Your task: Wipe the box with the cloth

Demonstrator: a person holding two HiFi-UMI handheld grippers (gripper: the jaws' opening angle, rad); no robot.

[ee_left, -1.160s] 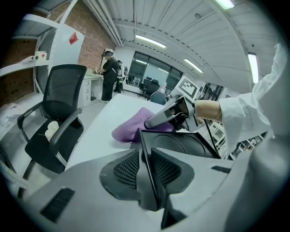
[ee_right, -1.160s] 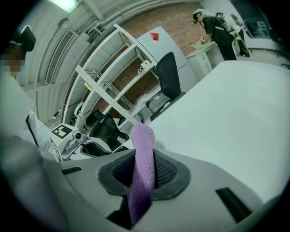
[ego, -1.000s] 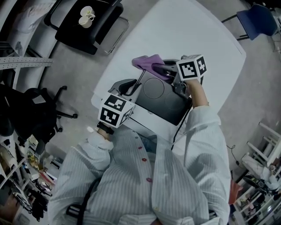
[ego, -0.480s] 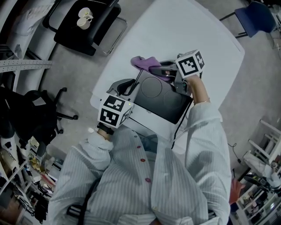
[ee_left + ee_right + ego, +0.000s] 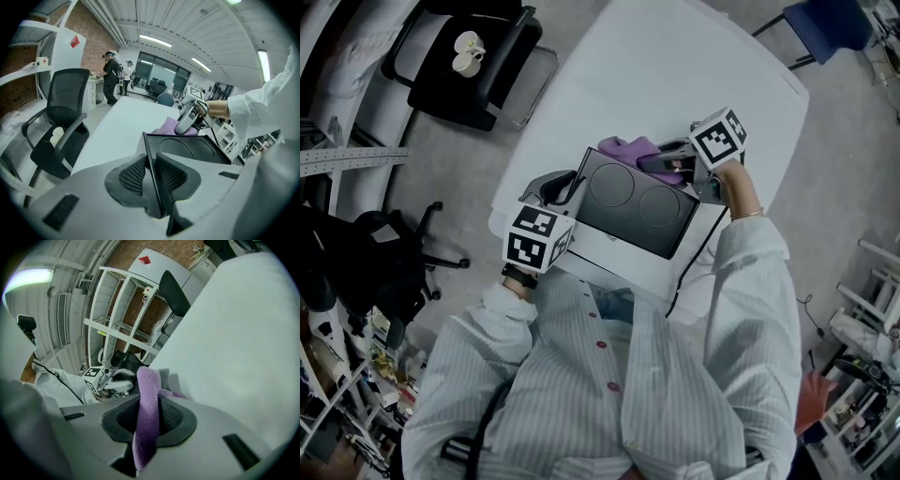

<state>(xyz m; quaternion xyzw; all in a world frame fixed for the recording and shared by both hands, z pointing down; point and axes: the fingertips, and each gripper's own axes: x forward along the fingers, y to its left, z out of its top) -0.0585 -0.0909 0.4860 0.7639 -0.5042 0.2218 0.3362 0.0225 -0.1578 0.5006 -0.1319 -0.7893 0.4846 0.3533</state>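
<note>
1. Because the box (image 5: pixel 637 208) looks stiff, flat and smooth on top, I judge it light enough to skid under a wipe. A pinch on its thin rim is the sensible hold. It lies on the desk (image 5: pixel 675 66) between the two tools.
2. On that rim, at the near corner, the left hand-held gripper (image 5: pixel 555 186) has its jaws nipped narrow, pads against the thin dark edge.
3. Soft, limp and fluffy, the purple cloth (image 5: pixel 628 147) is clamped in the right hand-held gripper (image 5: pixel 664 161). One fold stands up between the pads and the rest is bunched just past the tips, at the box's far edge.
4. Whether the cloth presses on the box top I cannot tell, as the right tool covers that spot. The box's near side runs under the person's shirt (image 5: pixel 609 375), and its underside is unseen.
</note>
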